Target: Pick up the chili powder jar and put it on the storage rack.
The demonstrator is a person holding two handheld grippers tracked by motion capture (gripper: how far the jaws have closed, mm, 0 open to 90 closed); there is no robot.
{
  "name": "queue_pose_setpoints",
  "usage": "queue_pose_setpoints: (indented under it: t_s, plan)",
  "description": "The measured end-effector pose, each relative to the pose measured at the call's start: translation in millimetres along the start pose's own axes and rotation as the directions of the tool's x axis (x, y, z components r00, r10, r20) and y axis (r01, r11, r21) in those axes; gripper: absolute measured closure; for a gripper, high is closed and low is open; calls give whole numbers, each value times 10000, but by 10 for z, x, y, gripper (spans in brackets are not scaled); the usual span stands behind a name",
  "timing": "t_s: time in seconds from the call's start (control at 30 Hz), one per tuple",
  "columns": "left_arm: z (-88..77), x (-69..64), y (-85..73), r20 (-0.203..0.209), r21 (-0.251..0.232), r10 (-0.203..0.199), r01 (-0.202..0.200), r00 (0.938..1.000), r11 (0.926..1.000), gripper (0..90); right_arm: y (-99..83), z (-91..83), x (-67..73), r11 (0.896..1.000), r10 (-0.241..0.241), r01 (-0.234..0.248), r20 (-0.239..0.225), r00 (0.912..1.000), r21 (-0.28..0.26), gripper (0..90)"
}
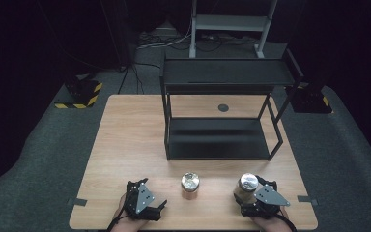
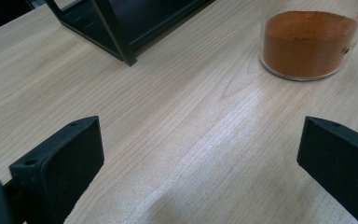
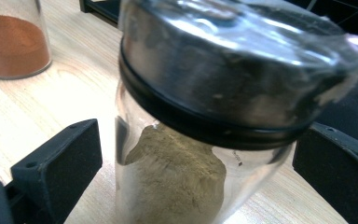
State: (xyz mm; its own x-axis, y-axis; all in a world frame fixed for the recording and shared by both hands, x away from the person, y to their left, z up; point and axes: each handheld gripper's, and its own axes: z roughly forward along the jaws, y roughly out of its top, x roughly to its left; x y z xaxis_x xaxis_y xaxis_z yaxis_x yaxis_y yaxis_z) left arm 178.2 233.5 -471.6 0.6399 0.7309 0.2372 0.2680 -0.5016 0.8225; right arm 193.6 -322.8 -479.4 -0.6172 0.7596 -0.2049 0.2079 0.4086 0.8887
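Two glass jars with silver lids stand near the table's front edge. The jar of orange powder (image 1: 190, 183) (image 2: 307, 42) is in the middle, ahead and to the right of my left gripper (image 1: 137, 187) (image 2: 200, 140). That gripper is open over bare wood, with nothing between its jaws. The jar of tan powder (image 1: 247, 182) (image 3: 177, 177) stands upright on the table between the jaws of my right gripper (image 1: 252, 192) (image 3: 198, 149). Those jaws are spread wide, with a small gap showing on each side of the glass. The orange jar (image 3: 9, 42) also appears at the upper left of the right gripper view.
A black two-level metal shelf rack (image 1: 222, 113) (image 2: 121, 28) stands on the wooden table (image 1: 130, 140) behind the jars, both levels bare. A round grommet (image 1: 223, 108) sits in the tabletop behind it. Dark carpet surrounds the table.
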Motion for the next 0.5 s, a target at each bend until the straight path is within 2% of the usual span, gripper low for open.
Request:
queue_pose_setpoints:
  t_s: [0.33,0.5]
  plan:
    - [-8,9,-9,-5,-39,-104,104,9999,9999,7,-3,0,-23,9999,134,-134,-56,9999,-14,3]
    - [-22,34,-29,112,-129,-319,320,9994,9994,7,-3,1,-29,9999,106,-106,-108,9999,-17,3]
